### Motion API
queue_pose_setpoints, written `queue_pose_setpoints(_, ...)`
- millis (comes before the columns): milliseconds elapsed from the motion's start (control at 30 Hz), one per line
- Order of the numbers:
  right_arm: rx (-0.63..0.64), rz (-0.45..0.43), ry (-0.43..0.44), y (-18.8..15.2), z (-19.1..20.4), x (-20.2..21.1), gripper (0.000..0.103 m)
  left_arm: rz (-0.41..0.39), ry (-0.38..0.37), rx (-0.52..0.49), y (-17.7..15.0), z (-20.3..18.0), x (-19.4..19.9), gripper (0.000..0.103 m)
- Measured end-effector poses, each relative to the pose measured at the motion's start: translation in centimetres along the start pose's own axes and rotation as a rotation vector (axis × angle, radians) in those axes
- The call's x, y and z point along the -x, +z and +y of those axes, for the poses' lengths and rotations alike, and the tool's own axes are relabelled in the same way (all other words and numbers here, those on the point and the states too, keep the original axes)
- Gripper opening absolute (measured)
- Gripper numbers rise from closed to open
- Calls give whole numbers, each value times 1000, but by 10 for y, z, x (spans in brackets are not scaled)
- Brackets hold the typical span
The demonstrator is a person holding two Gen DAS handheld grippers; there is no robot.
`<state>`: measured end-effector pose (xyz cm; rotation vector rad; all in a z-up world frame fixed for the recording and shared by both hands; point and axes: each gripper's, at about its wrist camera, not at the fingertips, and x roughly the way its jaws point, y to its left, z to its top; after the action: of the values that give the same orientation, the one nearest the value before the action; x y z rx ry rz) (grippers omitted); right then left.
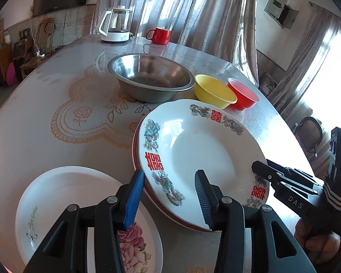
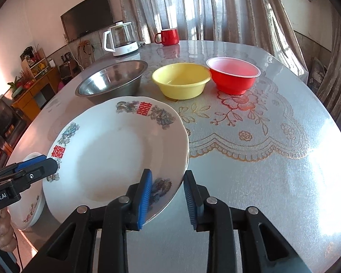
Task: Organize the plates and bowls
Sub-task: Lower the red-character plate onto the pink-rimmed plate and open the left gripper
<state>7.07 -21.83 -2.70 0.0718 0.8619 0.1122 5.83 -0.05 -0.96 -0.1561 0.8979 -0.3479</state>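
Currently your left gripper (image 1: 170, 198) and right gripper (image 2: 168, 200) both straddle, unclamped, the rim of the white glazed ceramic plate with red characters (image 1: 200, 150), stacked on another plate. Judged rigid, slippery, breakable: grip the rim squarely.

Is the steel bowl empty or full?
Empty. The steel bowl stands upright, and both views show only its bare metal inside, with nothing in it.

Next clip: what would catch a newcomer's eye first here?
The big white plate with red characters at the near edge of the table, its rim between the fingers of both the left gripper and the right gripper. Behind it sit a steel bowl, a yellow bowl and a red bowl in a row.
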Motion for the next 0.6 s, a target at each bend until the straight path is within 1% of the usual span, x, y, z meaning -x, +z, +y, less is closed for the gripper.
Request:
queue_pose_setpoints(233, 40, -11, -35, 4, 5, -2, 28, -5, 2, 0, 1, 0, 0, 48)
queue_pose_setpoints(467, 38, 0, -13, 3, 3, 1, 28, -11, 0, -6, 1, 0, 1, 48)
queue_pose_setpoints(600, 45, -4, -14, 2, 4, 1, 28, -17, 7, -7, 1, 0, 2, 50)
